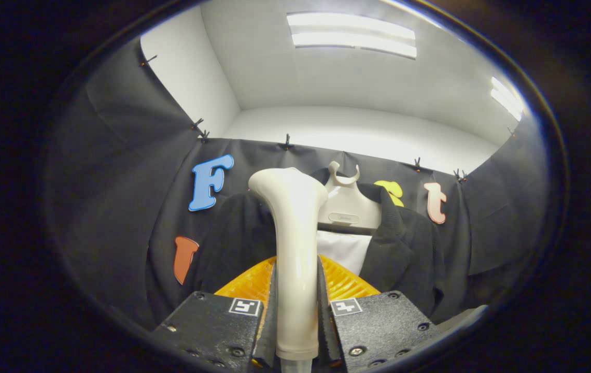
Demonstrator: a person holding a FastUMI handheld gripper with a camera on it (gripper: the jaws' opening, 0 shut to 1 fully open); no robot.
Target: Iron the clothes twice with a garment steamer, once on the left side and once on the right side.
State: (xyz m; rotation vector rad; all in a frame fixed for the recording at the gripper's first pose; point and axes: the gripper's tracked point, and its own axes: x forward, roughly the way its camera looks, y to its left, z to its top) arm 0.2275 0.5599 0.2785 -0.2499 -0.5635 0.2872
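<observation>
A cream-white garment steamer (295, 243) stands upright between my fingers, its handle pinched by both pads and its head flaring at the top. My gripper (297, 311) is shut on it. Just beyond the steamer hangs a black jacket (404, 248) over a white shirt (345, 251) on a pale plastic hanger (346, 204). The steamer head sits in front of the jacket's left shoulder and collar, and I cannot tell whether it touches the cloth. The steamer hides the jacket's left lapel.
The black cloth wall (119, 181) of the booth curves round behind and beside the jacket. A white ceiling with light panels (352, 33) is above. A pale surface edge (461, 318) shows beside the right finger.
</observation>
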